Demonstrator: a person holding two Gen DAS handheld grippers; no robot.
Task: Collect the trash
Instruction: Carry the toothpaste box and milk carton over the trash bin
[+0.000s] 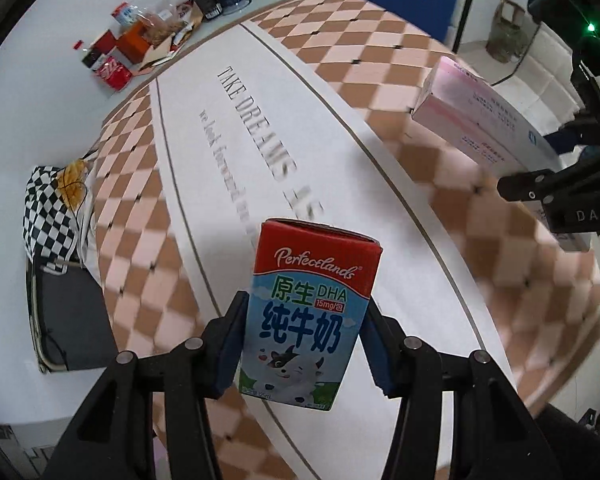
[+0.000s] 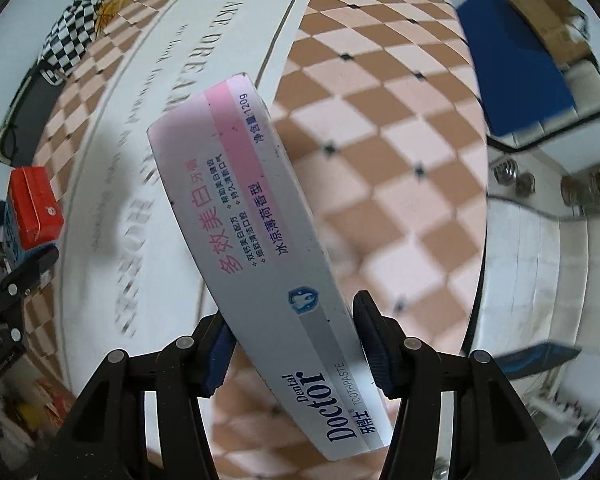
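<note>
My left gripper [image 1: 302, 344] is shut on a red and blue milk carton [image 1: 308, 312] and holds it upright above the checked mat [image 1: 380, 52]. The carton also shows at the left edge of the right wrist view [image 2: 32, 212]. My right gripper [image 2: 296, 344] is shut on a long pink and white toothpaste box [image 2: 256, 220], held lengthwise and tilted up to the left. That box [image 1: 480, 120] and the right gripper [image 1: 556, 184] show at the right of the left wrist view.
A pile of bottles, a red can and snack packaging [image 1: 140, 44] sits at the far end of the floor. A black and white checked bag [image 1: 52, 216] lies at the left. A blue cushion [image 2: 516, 76] lies beyond the mat.
</note>
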